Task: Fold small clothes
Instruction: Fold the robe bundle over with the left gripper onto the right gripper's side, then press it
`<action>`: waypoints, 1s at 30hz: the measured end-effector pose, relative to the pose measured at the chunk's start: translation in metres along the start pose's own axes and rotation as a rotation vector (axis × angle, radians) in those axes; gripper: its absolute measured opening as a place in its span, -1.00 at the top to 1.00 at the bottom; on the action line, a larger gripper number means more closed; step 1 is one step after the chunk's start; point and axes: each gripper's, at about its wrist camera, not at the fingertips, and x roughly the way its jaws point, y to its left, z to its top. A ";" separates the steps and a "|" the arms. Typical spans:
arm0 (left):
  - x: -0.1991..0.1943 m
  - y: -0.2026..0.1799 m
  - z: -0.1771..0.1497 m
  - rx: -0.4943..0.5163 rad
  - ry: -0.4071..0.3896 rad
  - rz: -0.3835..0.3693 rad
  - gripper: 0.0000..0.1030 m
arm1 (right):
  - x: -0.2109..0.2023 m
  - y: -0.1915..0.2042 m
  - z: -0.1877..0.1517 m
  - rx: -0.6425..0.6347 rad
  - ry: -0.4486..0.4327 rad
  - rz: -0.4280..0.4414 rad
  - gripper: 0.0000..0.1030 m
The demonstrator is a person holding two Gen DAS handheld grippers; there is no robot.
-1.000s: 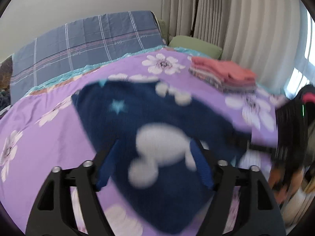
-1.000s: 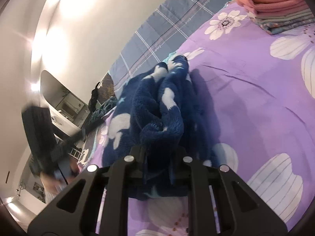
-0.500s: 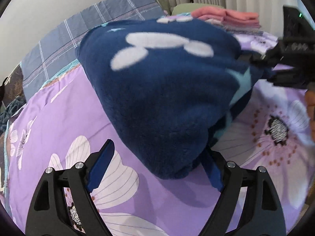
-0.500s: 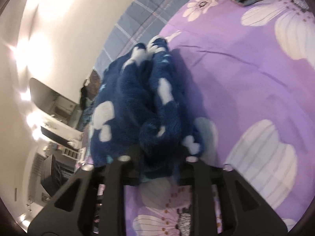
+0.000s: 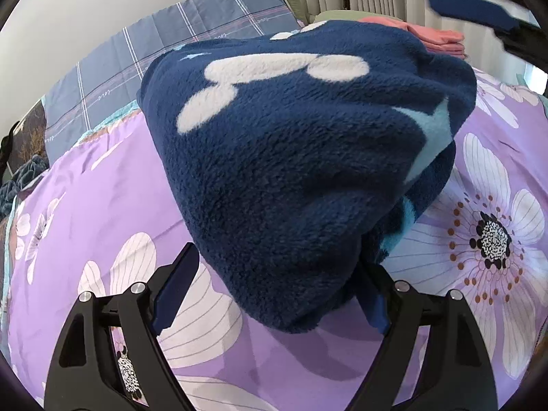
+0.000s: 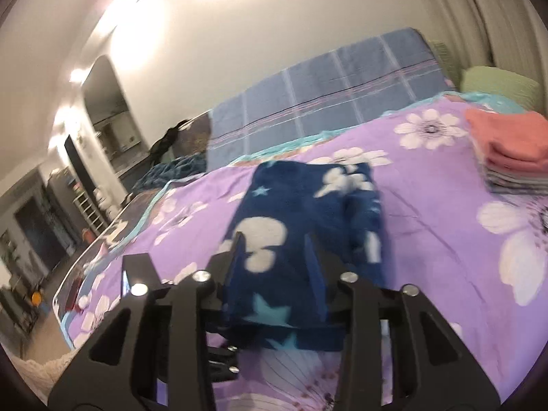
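Note:
A navy fleece garment (image 5: 291,157) with white blobs and pale blue stars lies folded in a thick bundle on the purple flowered bedspread (image 5: 102,205). My left gripper (image 5: 277,260) is low over the bed and open wide. Its two fingers stand on either side of the bundle's near corner, and the left pad (image 5: 174,284) is clear of the fabric. My right gripper (image 6: 274,239) hovers above the garment (image 6: 308,212) with its jaws closing on nothing; the cloth lies on the bed below. One blue pad (image 5: 472,10) of it shows at the top right of the left wrist view.
A stack of folded clothes (image 6: 510,144) with pink ones on top sits at the far right of the bed. A blue plaid cover (image 5: 171,51) and a green pillow (image 6: 496,82) lie at the head. The bed's edge (image 6: 102,250) and the room are on the left.
My right gripper let go of the garment's bunched end, rolled level and lifted away. My left gripper sank to the bundle's near corner, then held still.

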 end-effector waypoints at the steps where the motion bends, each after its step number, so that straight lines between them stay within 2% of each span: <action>1: 0.000 0.001 0.000 -0.006 0.000 -0.001 -0.65 | 0.009 -0.002 -0.003 -0.012 0.018 -0.050 0.56; 2: 0.000 0.003 -0.001 -0.012 0.000 0.000 -0.65 | 0.020 -0.007 -0.008 -0.027 0.046 -0.145 0.62; 3: 0.000 0.005 -0.004 -0.020 0.004 0.007 -0.65 | 0.036 -0.016 -0.015 -0.050 0.091 -0.281 1.00; 4: 0.000 0.009 -0.006 -0.029 0.008 0.010 -0.70 | 0.051 -0.027 -0.026 -0.067 0.148 -0.391 1.00; 5: 0.001 0.014 -0.008 -0.046 0.016 0.005 -0.72 | 0.064 -0.041 -0.039 -0.057 0.190 -0.451 1.00; 7: 0.004 0.024 -0.012 -0.089 0.032 -0.018 -0.72 | 0.068 -0.050 -0.051 -0.056 0.190 -0.508 1.00; 13: 0.009 0.025 -0.021 -0.104 0.042 0.002 -0.73 | 0.062 -0.051 -0.052 -0.034 0.183 -0.481 1.00; 18: 0.002 0.029 -0.022 -0.138 0.036 -0.008 -0.72 | 0.057 -0.058 -0.051 0.014 0.159 -0.399 1.00; 22: -0.017 -0.001 -0.011 -0.052 -0.052 -0.014 -0.72 | 0.055 -0.061 -0.050 0.047 0.157 -0.373 1.00; 24: -0.019 -0.014 -0.006 0.009 -0.085 0.050 -0.72 | 0.054 -0.060 -0.050 0.045 0.157 -0.374 1.00; 26: -0.012 -0.017 -0.004 0.050 -0.094 0.171 -0.72 | 0.055 -0.060 -0.049 0.042 0.163 -0.379 1.00; 27: -0.008 -0.013 -0.005 0.044 -0.087 0.188 -0.73 | 0.056 -0.058 -0.049 0.027 0.172 -0.386 1.00; 30: -0.005 0.009 -0.017 -0.034 -0.052 0.147 -0.73 | 0.057 -0.047 -0.053 -0.033 0.187 -0.395 1.00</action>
